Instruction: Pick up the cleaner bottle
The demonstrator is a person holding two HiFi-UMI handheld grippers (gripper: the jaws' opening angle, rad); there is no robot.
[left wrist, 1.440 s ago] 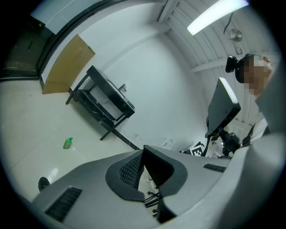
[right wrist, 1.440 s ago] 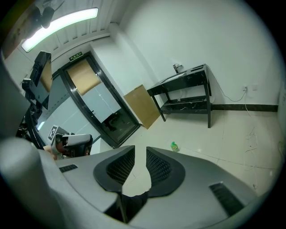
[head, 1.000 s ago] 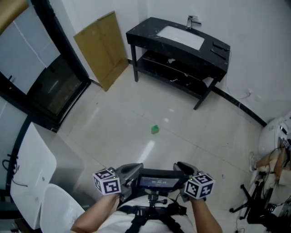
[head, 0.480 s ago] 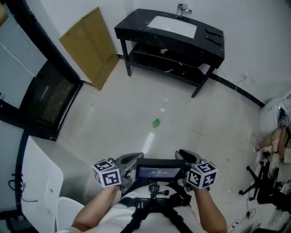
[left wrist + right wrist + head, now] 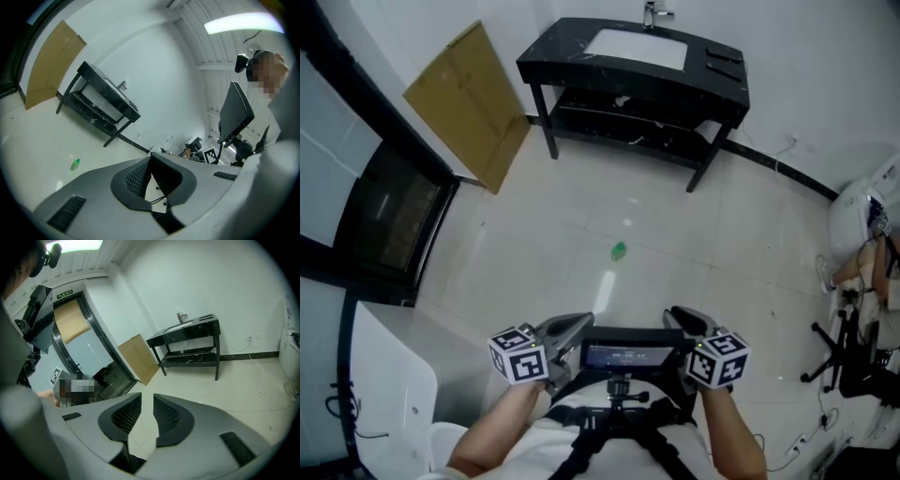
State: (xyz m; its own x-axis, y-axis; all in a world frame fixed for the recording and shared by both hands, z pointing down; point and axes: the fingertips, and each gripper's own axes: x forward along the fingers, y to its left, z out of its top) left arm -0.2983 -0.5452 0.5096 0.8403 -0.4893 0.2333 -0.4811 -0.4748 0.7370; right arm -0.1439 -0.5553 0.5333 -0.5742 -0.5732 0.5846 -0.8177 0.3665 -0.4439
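Holding both tools low at your waist, you have the left gripper [image 5: 569, 330] with its grey, scoop-shaped jaws only a narrow slit apart. Their black, cross-hatched pads grip nothing; only pale floor and a thin cable show through the gap. Its marker cube [image 5: 518, 354] sits over your left hand.

Along the floor's left edge a flat sheet of brown cardboard [image 5: 469, 103] leans against the white wall, beside a dark, glossy glass door [image 5: 389, 211]. A smooth white chair [image 5: 384, 394] stands at the near-left corner.

On the glossy cream tiles of the floor [image 5: 534, 216], the cleaner bottle [image 5: 619, 250] is a small green shape out in the open middle. It lies well apart from both grippers and from the black, straight-legged washstand [image 5: 727, 94] at the far edge. That stand carries a white rectangular basin [image 5: 636, 47] and a metal tap [image 5: 654, 13].

Your right gripper [image 5: 686, 322] matches the left: ribbed pads a thin gap apart, nothing between them, its own cube [image 5: 718, 357] over your right hand.
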